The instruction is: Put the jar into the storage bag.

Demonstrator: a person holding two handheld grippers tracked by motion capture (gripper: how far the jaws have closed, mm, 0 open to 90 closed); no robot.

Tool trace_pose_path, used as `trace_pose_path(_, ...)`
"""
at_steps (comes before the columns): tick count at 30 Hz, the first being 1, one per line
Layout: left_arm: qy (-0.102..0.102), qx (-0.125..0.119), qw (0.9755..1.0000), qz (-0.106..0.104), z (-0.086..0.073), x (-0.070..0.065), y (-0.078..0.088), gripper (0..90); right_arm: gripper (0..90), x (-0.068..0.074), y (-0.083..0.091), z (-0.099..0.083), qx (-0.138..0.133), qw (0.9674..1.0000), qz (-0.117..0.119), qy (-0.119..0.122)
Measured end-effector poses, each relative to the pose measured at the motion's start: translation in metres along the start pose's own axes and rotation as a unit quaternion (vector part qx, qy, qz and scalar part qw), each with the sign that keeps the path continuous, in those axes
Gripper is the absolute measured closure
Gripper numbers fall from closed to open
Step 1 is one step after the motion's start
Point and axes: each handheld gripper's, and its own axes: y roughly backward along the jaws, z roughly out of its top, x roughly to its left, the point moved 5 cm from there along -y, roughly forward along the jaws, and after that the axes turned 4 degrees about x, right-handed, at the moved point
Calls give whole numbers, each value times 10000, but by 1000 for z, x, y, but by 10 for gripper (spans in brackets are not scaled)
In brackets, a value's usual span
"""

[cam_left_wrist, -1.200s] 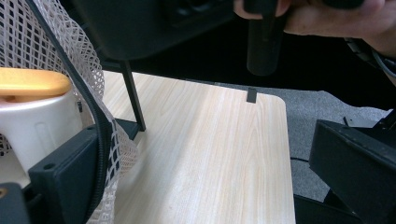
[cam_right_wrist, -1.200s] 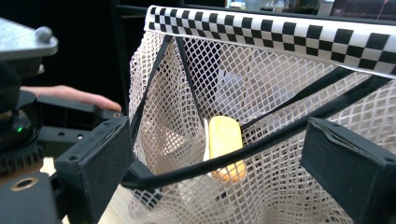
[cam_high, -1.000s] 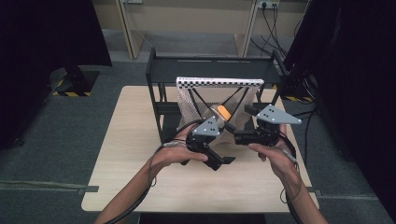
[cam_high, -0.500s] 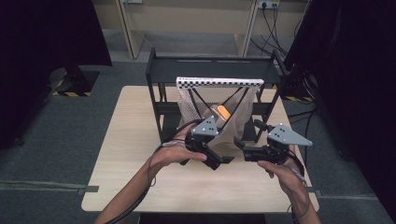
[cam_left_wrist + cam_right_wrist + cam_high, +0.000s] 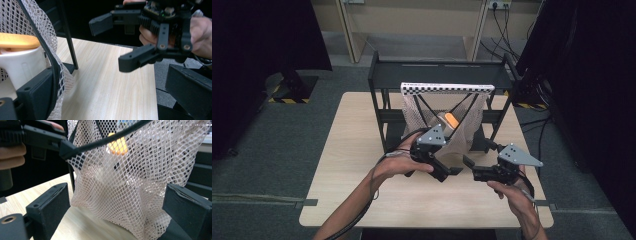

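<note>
Two hand-held grippers at a pale mesh bag [image 5: 462, 132] hung from a black frame [image 5: 439, 75]. Left gripper [image 5: 37, 100] apparently pinches the bag's black zipper edge; right gripper [image 5: 472, 167] stands wide open. Keep the edge taut while approaching the white, orange-lidded bottle [image 5: 20, 60] inside.

A pale mesh bag [image 5: 464, 131] hangs from the rack, holding a white orange-capped bottle [image 5: 449, 120].
</note>
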Motion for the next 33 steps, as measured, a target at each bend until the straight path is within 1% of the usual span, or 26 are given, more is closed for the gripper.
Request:
trace_pose_path(7,12,-1,10000,2,-1,0,-1,17,72,4,-6,-13,42,10000,59,-13)
trace_pose_path(12,7,17,10000,0,0,0,-1,17,72,6,-10,-22,77,9999,114,-65)
trace_pose_path(22,-6,33,10000,-6,1,0,-1,16,73,6,-11,-38,203,9996,139,-152)
trace_pose_path(28,29,4,10000,-15,0,0,-2,15,73,4,-12,-46,250,9993,155,-221)
trace_pose_path(33,46,-1,10000,-26,0,1,-2,14,73,5,-12,-52,300,9991,186,-226)
